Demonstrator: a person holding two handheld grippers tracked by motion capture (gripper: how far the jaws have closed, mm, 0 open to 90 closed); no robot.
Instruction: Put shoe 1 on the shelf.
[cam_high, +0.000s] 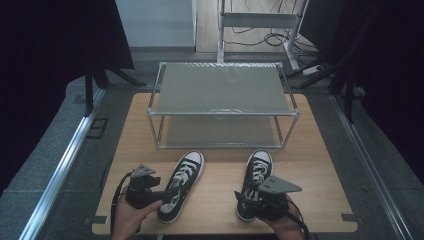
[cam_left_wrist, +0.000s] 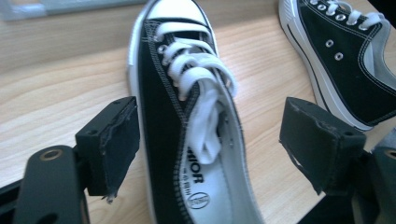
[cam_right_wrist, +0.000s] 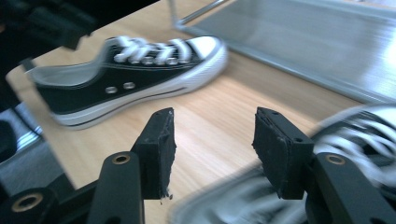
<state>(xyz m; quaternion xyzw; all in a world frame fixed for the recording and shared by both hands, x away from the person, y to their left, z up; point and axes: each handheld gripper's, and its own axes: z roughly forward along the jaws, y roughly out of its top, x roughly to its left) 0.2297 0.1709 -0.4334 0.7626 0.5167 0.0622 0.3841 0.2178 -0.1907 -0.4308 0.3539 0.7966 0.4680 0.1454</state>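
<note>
Two black sneakers sit in front of the shelf rack (cam_high: 222, 90), toes toward it — likely staged for shelving. Left gripper (cam_left_wrist: 210, 140), jaws apart, straddles the left sneaker (cam_left_wrist: 187, 116) ungripped. Right gripper (cam_right_wrist: 212, 149) released, empty, beside the right sneaker (cam_high: 255, 177).

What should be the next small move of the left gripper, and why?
Probably close the left gripper on the left shoe. Its jaws stand open on either side of the shoe's rear part, pads not yet pressing, so a grip seems the natural step.
</note>
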